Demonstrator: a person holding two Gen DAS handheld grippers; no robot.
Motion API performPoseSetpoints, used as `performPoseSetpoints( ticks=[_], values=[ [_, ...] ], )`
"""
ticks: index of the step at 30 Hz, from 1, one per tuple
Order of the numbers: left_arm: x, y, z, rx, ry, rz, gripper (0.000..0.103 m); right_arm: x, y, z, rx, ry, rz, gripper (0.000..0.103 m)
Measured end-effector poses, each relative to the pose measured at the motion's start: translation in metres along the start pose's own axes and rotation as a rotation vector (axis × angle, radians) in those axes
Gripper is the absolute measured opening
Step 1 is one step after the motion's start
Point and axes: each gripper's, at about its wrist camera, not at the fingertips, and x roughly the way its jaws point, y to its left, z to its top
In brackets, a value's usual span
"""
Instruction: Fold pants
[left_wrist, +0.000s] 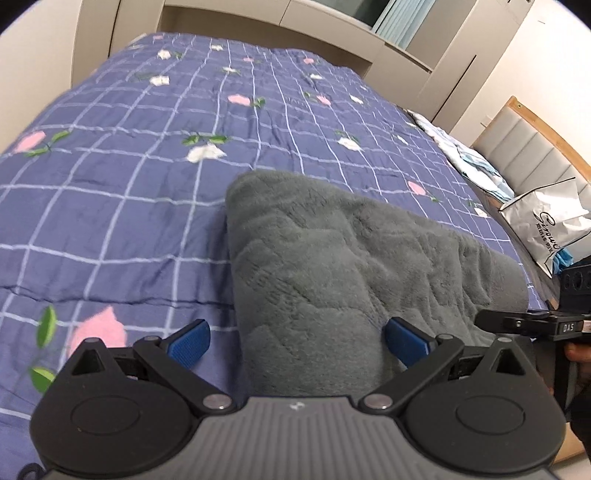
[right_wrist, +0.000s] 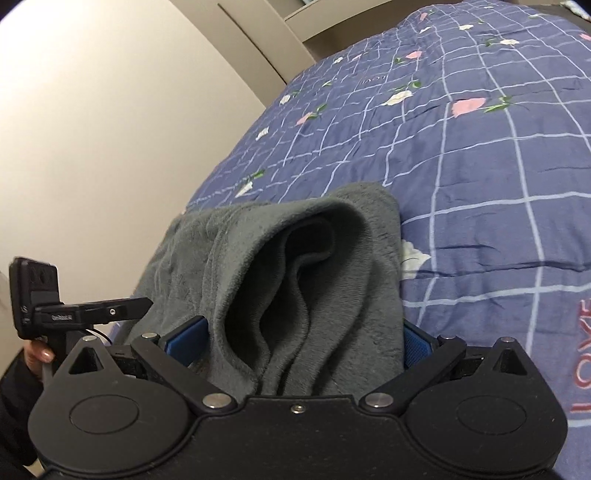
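Observation:
Grey fleece pants (left_wrist: 332, 258) lie folded in a thick bundle on the blue checked quilt (left_wrist: 129, 206). My left gripper (left_wrist: 297, 341) stands wide open at the bundle's near left corner, one blue pad (left_wrist: 188, 341) over the quilt and the other on the fleece. In the right wrist view the pants (right_wrist: 295, 266) show a layered, gaping end that fills the gap between the fingers of my right gripper (right_wrist: 301, 343), which is also wide open. The right gripper's body (left_wrist: 535, 325) shows at the right edge of the left wrist view. A hand (right_wrist: 40, 354) holds the left gripper.
A white plastic bag (left_wrist: 546, 225) and pale bedding (left_wrist: 469, 158) sit by the padded headboard (left_wrist: 535, 155) at the right. Beige cabinets (left_wrist: 258, 22) stand past the bed's far edge. A plain wall (right_wrist: 92, 129) borders the bed's side.

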Motion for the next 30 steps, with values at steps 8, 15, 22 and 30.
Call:
performPoseSetpoints(
  ticks=[8, 15, 22, 30],
  values=[
    [0.013, 0.008, -0.001, -0.071, 0.04, -0.049, 0.103, 0.006, -0.001, 0.0, 0.002, -0.001, 0.001, 0.103],
    [0.022, 0.011, 0.001, -0.095, 0.06, -0.077, 0.103, 0.01, -0.003, 0.001, -0.005, -0.002, 0.003, 0.103],
    [0.028, 0.013, 0.003, -0.102, 0.081, -0.092, 0.103, 0.01, -0.002, -0.001, -0.009, -0.013, 0.006, 0.103],
    [0.032, 0.01, 0.003, -0.092, 0.076, -0.096, 0.103, 0.009, 0.001, -0.003, -0.013, -0.025, -0.006, 0.103]
  ],
)
